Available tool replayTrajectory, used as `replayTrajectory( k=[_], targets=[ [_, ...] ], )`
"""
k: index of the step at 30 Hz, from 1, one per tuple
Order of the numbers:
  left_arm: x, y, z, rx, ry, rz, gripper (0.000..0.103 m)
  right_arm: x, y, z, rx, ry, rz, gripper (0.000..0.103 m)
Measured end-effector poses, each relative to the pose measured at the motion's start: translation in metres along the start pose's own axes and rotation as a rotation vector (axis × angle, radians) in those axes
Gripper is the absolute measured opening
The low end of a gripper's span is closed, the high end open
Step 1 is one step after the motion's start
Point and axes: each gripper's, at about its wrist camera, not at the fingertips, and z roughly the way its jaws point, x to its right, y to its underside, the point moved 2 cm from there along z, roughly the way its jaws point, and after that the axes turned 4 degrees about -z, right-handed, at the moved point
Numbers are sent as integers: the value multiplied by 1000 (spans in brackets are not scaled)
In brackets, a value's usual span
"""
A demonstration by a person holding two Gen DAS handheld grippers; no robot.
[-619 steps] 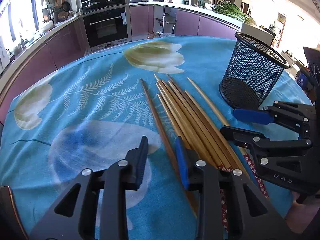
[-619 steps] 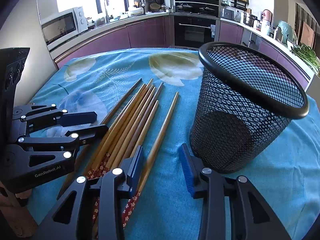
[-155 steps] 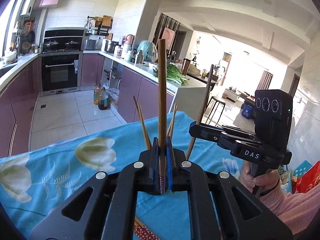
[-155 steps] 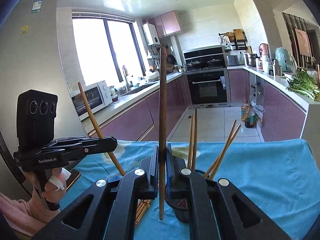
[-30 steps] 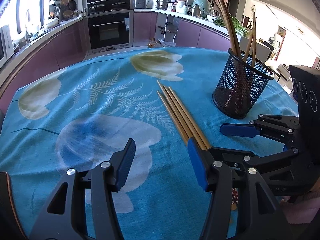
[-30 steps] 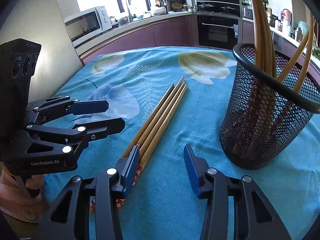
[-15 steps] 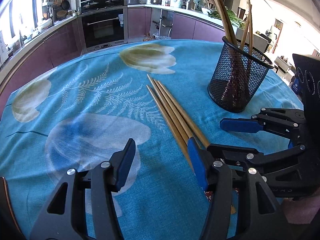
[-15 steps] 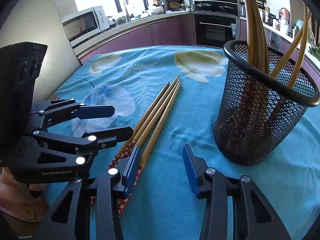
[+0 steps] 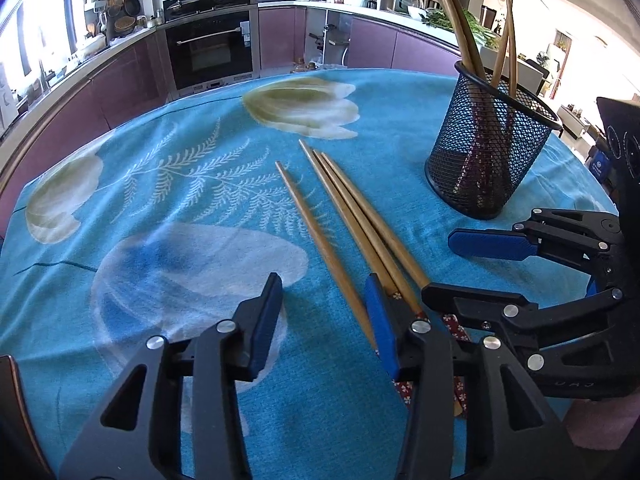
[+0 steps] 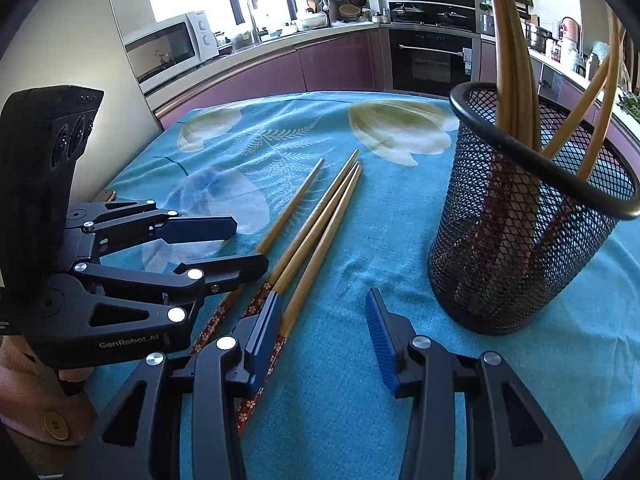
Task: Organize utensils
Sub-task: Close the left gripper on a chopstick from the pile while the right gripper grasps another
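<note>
**Three chopsticks on the cloth, the others in the basket**

While both tools hovered low over the blue flowered tablecloth [image 9: 192,184], the left gripper [image 9: 324,316] had its blue-padded fingers wide apart and held nothing. Just right of it lay the three long bamboo chopsticks with red patterned ends [image 9: 352,216], one slightly apart from the pair. The right gripper [image 10: 320,320] was equally wide and empty. Further right stood the black wire-mesh basket [image 10: 520,240], upright, with several chopsticks leaning inside.
</note>
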Motion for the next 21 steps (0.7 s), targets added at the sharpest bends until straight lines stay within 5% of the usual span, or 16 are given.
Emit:
replayTrajectory(
  k=[11,21],
  targets=[
    [-4,-9,6,-16,37,-8,30,1,-15,13,-7,33,-5,34],
    [-8,-12,8,-15,66,-64,12,15,-17,16,2,-18,87,11]
  ],
)
